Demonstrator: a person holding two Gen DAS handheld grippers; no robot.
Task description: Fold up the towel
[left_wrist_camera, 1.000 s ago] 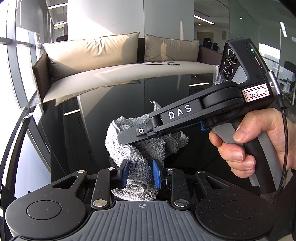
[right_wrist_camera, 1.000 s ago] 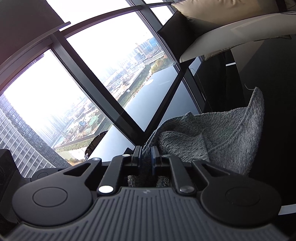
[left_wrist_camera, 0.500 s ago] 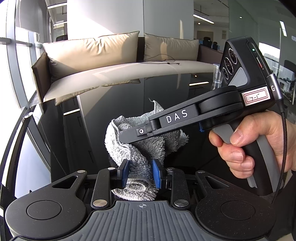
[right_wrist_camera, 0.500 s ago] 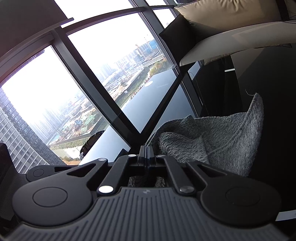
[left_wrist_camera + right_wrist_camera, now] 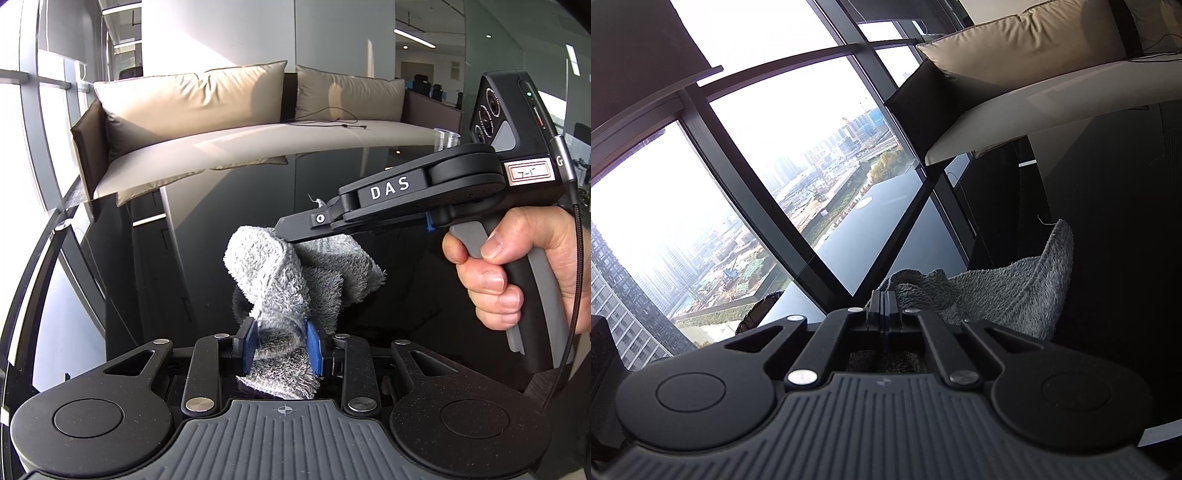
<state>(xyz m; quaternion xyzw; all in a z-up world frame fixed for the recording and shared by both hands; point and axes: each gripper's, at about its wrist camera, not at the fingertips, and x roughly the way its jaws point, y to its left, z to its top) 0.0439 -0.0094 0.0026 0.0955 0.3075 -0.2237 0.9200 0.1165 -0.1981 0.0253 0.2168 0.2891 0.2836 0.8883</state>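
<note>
A grey fluffy towel (image 5: 291, 280) is bunched and held up over the black glossy table (image 5: 229, 206). My left gripper (image 5: 280, 345) has its blue pads pressed against a thick fold of the towel's near end. My right gripper (image 5: 284, 226), held by a hand (image 5: 517, 266), comes in from the right and pinches the towel's upper edge. In the right wrist view the right gripper (image 5: 882, 301) has its fingers together on the towel (image 5: 1004, 291), which hangs to the right of it. A loose thread sticks up from a towel corner (image 5: 1062, 225).
A beige sofa (image 5: 258, 122) with cushions stands beyond the table's far edge. Tall windows (image 5: 757, 177) with dark frames run along the left. A clear cup (image 5: 447, 138) stands at the table's far right.
My right gripper closed on the towel's edge and rose up and to the right, lifting and stretching the towel. My left gripper kept its hold.
</note>
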